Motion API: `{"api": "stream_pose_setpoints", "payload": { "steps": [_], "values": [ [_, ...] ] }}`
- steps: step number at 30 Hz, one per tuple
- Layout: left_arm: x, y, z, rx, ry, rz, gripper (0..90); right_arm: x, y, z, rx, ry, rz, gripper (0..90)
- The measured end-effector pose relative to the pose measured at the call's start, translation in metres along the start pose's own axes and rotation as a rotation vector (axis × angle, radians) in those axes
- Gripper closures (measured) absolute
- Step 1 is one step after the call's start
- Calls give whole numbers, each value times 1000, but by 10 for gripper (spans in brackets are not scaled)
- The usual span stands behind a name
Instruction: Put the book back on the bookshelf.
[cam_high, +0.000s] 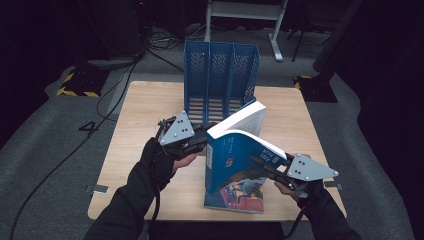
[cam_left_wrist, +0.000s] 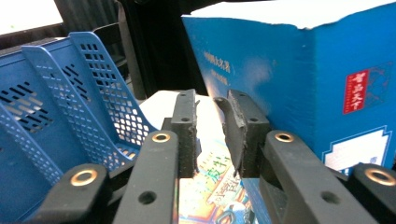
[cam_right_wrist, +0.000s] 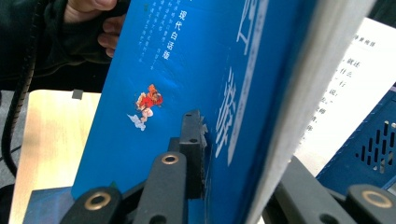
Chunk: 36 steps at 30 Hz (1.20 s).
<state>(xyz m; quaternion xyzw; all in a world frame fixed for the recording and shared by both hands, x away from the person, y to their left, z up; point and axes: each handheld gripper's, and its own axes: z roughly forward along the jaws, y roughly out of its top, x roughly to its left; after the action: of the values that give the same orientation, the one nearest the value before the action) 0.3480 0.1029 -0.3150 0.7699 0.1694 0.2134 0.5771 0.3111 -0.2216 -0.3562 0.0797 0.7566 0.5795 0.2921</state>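
Where the high view gives the thick blue book (cam_high: 235, 160) standing upright near the desk (cam_high: 145, 110) front edge atop a flat book (cam_high: 235, 199), spine seen close in the left gripper view beside left tongs (cam_left_wrist: 210, 133), parted, pads clear of it. Right tongs (cam_right_wrist: 233, 140) clamped across glossy cover and matte page block. Perforated blue plastic file rack (cam_high: 220, 75) just behind; bare wood open at left.
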Motion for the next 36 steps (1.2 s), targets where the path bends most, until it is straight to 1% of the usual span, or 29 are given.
{"api": "stream_pose_setpoints", "payload": {
  "steps": [1,2,3,5,7,8,9,10,12,13,15,17,18,19,21,22,23,24,26,27,28,30,31,32,33,34,36],
  "values": [
    [0,0,-3,4,19,-7,645,1,0,-1,3,1,-3,777],
    [0,-1,-5,7,14,-10,631,2,0,-1,3,5,-4,778],
    [-1,-1,-6,13,20,-9,625,2,0,-1,2,7,-6,779],
    [-5,-3,-10,29,54,11,579,3,0,-2,-1,10,-10,783],
    [-5,-4,-11,34,58,11,545,3,0,-2,-2,13,-5,784],
    [-6,-6,-13,36,68,8,545,3,0,-3,-3,15,-4,785],
    [-6,-7,-15,41,79,3,510,4,0,-3,-4,16,-8,787],
    [-6,-8,-16,41,82,-4,485,4,0,-4,-4,16,-9,790],
    [-7,-12,-20,55,91,-8,465,6,1,-5,2,16,-24,796],
    [-7,-12,-20,55,91,-8,450,6,1,-5,2,16,-24,796],
    [-8,-16,-25,70,89,-17,438,6,1,-6,3,20,-23,800],
    [-9,-21,-31,81,84,-18,387,5,1,-6,1,25,-20,802],
    [-10,-23,-33,92,88,-14,395,5,1,-6,0,27,-23,804],
    [-11,-25,-34,107,93,-8,381,5,1,-6,1,29,-24,804],
    [-12,-30,-38,130,73,-6,333,5,0,-6,1,29,-24,804],
    [-14,-32,-39,150,74,-2,303,5,0,-6,4,28,-24,805],
    [-15,-34,-40,163,77,0,298,5,0,-5,3,26,-24,806],
    [-15,-34,-40,163,77,0,295,5,0,-5,3,26,-24,806],
    [-17,-39,-42,166,42,-27,289,5,0,-5,3,25,-26,809],
    [-18,-41,-41,178,27,-34,286,6,1,-5,3,22,-29,809],
    [-21,-44,-40,190,9,-31,280,6,1,-5,3,22,-29,809],
    [-26,-47,-35,215,-12,-31,274,6,0,-5,0,23,-27,810],
    [-28,-48,-32,223,-33,-36,274,6,0,-5,-1,25,-26,810],
    [-30,-50,-28,227,-60,-52,278,6,0,-6,-2,26,-26,810],
    [-32,-52,-23,233,-78,-54,281,6,0,-6,-2,26,-29,810],
    [-35,-53,-18,243,-84,-50,282,6,0,-6,-2,27,-28,810],
    [-39,-56,-8,242,-104,-55,285,7,0,-6,0,24,-32,809]
  ]
}}
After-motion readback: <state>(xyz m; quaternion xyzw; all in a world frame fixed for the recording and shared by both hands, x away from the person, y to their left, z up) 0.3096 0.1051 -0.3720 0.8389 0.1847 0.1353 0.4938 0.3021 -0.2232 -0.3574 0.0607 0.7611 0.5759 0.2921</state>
